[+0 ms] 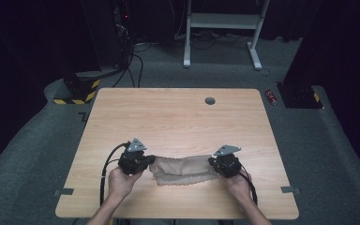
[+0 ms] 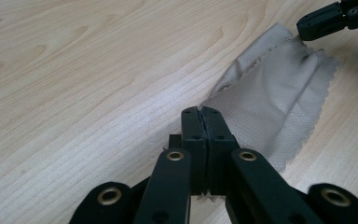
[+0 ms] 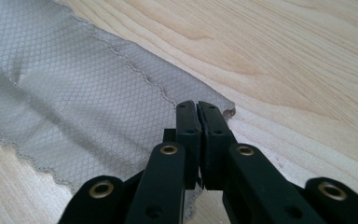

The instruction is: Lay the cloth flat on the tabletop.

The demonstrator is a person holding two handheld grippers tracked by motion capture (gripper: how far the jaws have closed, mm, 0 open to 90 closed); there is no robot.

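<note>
A soft beige cloth point(image 1: 183, 169) hangs stretched between the two grippers, over the near part of the wooden table point(image 1: 178, 117). The left gripper point(image 1: 146, 162) has its jaws pressed together on one end of the cloth. In the left gripper view, a bit of the cloth's zigzag edge pokes out between those jaws, and the rest of the cloth point(image 2: 279, 102) runs away from the jaw tips, up and to the right, to the other gripper far off. The right gripper point(image 1: 213, 162) has its jaws pressed together on the other end. In the right gripper view, the cloth point(image 3: 74, 107) spreads out to the left of the jaw tips, and bare table lies to their right.
</note>
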